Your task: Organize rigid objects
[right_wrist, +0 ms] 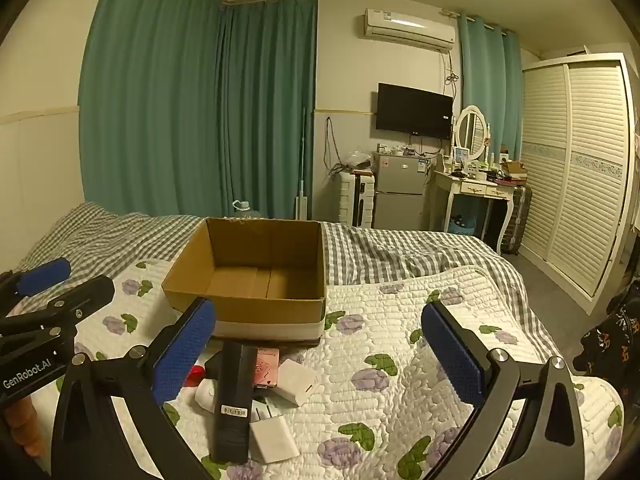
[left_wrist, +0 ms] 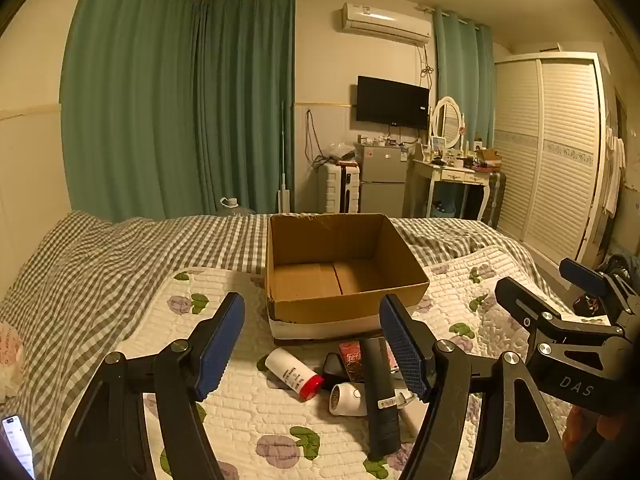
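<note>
An open, empty cardboard box [left_wrist: 340, 268] [right_wrist: 256, 276] stands on the quilted bed. In front of it lies a small pile: a white bottle with a red cap [left_wrist: 294, 374], a long black box [left_wrist: 382, 396] [right_wrist: 234, 400], a white jar [left_wrist: 348, 399], a red card pack [left_wrist: 351, 360] [right_wrist: 266, 368], a black item [left_wrist: 334, 366], and two white chargers [right_wrist: 298, 382] [right_wrist: 274, 438]. My left gripper [left_wrist: 316, 356] is open and empty above the pile. My right gripper [right_wrist: 320, 356] is open and empty, to the right of the pile.
A floral quilt [right_wrist: 400, 360] covers a checked sheet [left_wrist: 100, 264]. A phone [left_wrist: 18, 444] lies at the bed's left edge. Beyond the bed stand a suitcase [left_wrist: 340, 186], a fridge [left_wrist: 382, 178], a dressing table [left_wrist: 452, 176] and a wardrobe [left_wrist: 548, 152].
</note>
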Demonstrator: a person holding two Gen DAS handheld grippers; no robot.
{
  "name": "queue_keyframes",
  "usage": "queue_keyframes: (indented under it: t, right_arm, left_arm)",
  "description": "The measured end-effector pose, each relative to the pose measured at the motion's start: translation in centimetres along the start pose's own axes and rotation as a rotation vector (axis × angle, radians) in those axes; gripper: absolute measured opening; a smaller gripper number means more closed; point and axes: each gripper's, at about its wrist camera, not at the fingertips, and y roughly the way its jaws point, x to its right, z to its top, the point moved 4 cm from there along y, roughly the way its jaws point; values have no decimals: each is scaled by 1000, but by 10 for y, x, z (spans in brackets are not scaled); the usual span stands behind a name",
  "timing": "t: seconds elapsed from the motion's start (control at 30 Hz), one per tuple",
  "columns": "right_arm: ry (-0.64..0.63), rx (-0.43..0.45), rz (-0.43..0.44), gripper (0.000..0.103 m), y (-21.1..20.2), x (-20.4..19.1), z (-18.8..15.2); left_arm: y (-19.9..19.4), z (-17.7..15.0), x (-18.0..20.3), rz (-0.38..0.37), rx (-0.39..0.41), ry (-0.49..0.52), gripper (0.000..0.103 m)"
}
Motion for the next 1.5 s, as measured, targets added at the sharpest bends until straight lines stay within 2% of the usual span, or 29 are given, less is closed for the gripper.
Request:
queue_keyframes:
  t: [0.47,0.63,1.5]
  right_arm:
    - [4,-5,9,103,-2,-5,-3]
    - [7,-7,10,103,0,-2,-2]
    - [12,-29,22,103,4,-8,-11]
  left_arm:
    - [-2,0,2,9,2,4,73]
    - [4,-9,6,12,-3,3,73]
    - [3,-5,-2,12,-7,-5,73]
